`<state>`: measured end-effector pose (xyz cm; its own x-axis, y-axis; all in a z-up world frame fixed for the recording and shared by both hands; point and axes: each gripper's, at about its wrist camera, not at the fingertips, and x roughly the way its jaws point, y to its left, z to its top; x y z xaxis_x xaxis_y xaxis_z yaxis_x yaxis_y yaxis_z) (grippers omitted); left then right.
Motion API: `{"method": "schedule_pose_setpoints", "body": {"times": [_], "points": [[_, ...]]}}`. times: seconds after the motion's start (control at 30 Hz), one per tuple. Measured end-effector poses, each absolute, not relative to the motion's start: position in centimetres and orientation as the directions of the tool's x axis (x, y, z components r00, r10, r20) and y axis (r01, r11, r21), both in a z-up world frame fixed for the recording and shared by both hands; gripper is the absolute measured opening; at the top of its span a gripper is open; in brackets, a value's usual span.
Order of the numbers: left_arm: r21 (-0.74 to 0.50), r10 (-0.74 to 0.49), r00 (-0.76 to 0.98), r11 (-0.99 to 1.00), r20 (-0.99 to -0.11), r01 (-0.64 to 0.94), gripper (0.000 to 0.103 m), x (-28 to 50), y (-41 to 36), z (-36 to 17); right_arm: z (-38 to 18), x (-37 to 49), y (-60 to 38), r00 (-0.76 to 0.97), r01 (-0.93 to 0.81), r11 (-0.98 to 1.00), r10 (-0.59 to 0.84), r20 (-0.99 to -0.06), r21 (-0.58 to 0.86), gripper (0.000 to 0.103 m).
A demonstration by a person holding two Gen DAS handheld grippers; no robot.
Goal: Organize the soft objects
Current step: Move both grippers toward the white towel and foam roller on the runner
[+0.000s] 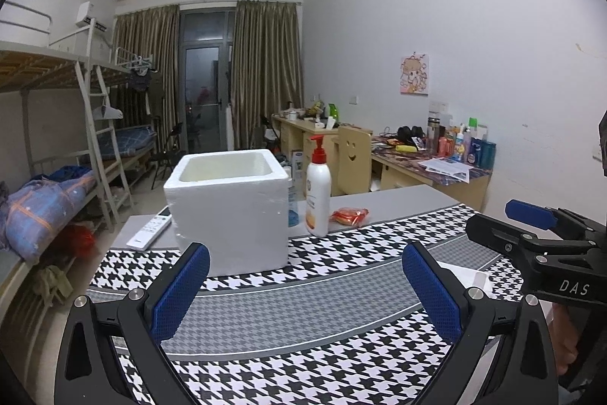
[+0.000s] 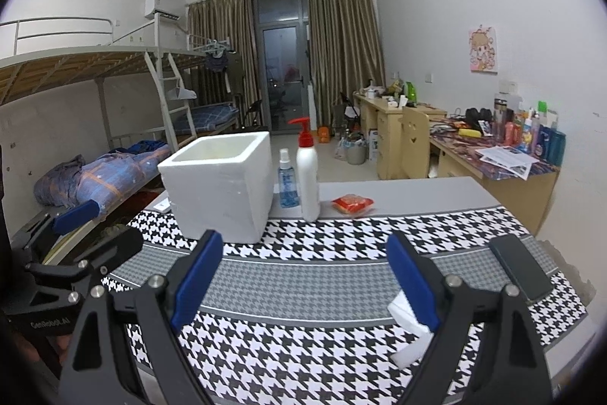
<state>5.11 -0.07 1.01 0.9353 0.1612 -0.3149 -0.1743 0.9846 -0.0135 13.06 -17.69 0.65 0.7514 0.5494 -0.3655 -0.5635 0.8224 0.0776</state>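
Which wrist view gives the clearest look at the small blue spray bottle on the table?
The right wrist view: the blue spray bottle stands in full sight between the foam box and the lotion bottle. In the left wrist view only a blue sliver shows behind the box.

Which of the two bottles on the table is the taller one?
The white pump bottle with the red top; the blue spray bottle beside it is shorter.

Houndstooth cloth [image 2: 322, 241] on grey table [image 2: 409, 192]
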Motion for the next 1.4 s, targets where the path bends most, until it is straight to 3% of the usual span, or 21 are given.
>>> {"method": "schedule_pose_setpoints", "body": {"times": [1.4], "points": [[-0.032, -0.023, 0.922, 0.999, -0.387, 0.012, 0.102, 9.5, -5.9, -0.2, -1.0, 14.8, -24.6, 0.810, -0.412, 0.903, 0.426, -0.403, 0.125, 0.091]]}}
